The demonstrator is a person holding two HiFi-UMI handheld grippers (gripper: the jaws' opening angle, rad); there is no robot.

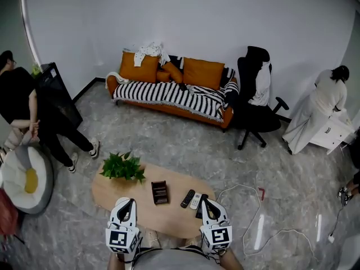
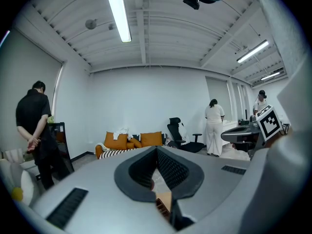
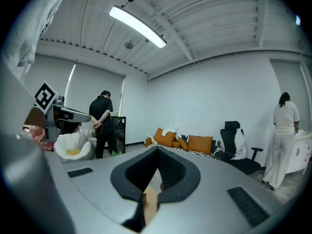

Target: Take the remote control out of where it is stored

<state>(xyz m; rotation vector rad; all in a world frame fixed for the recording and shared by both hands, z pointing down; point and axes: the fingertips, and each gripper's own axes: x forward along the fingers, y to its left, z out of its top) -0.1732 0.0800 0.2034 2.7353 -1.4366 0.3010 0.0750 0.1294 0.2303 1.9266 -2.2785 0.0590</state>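
- Closest to the person, the left gripper (image 1: 128, 207) hangs over the near edge of the oval wooden worktop (image 1: 107, 194). Its fingers (image 2: 168, 167) are drawn together to a point, with nothing between them.
- Beside it, the right gripper (image 1: 207, 206) is over the same edge. Its fingers (image 3: 170, 169) are also fully closed and empty.
- Just ahead of the right gripper's tip, a black remote (image 1: 187, 198) and a white remote (image 1: 195, 201) lie flat side by side on the worktop. Whether the tip touches them I cannot tell.
- A little to the left of the remotes and apart from them stands a dark slotted holder (image 1: 160, 192). What is in its slots is too small to make out.
- At the far left end of the worktop sits a leafy green plant (image 1: 122, 166).
- On the floor to the right of the worktop, a thin white cable (image 1: 259, 207) lies in loose loops.
- Off to the left is a round white seat (image 1: 14, 173) with a yellow cushion in it. A person in black (image 1: 22, 103) stands near it, hands clasped behind the back.
- Against the far wall is an orange sofa (image 1: 169, 108) with a black-and-white striped throw over it.
- Next to the sofa is a black office chair (image 1: 253, 114) with a white garment hung over its back.
- In the far right corner, a person in white (image 1: 320, 111) bends over a white cabinet (image 1: 332, 134).
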